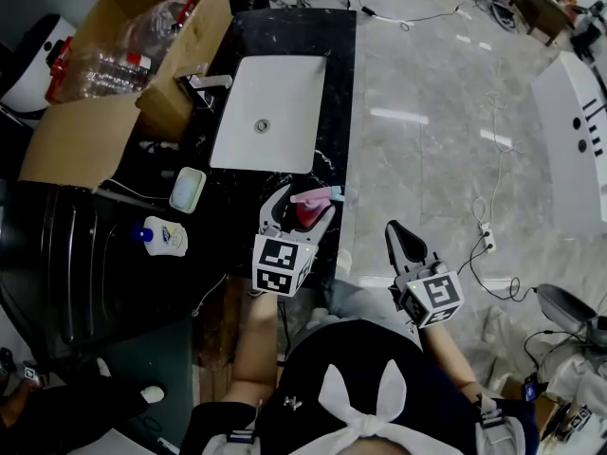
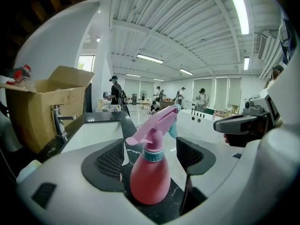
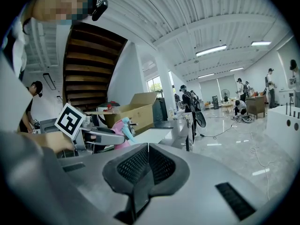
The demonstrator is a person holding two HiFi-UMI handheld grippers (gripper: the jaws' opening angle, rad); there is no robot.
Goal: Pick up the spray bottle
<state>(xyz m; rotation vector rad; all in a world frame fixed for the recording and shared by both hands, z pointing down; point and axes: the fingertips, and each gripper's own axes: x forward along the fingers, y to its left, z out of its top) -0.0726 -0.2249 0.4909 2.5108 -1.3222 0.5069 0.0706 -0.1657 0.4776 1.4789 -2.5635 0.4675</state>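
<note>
The left tongs [image 2: 152,158] are found open, their two dark pads set apart on either side of the spray bottle [image 2: 150,182], which stands upright between them; a clear gap is seen at the right-hand pad, while contact at the left-hand pad cannot be determined. The bottle is noted to have a red body, a teal collar and a pink trigger head with a teal nozzle. The right tongs [image 3: 147,165] are found closed, pad against pad, with nothing held between them, and are carried off the table's edge over the grey floor, well apart from the bottle. The bottle is located on the black table [image 1: 332,64], near its edge on the person's side and just short of the white sink [image 1: 270,102]. A metal tap [image 1: 204,83] is mounted at the sink's left side. Further left, a pale blue dish [image 1: 187,190] and a white bottle with a blue cap [image 1: 163,237] are observed lying on the table. Beyond them an open cardboard box [image 1: 104,121] is recorded, with clear plastic bottles [image 1: 104,69] inside it
</note>
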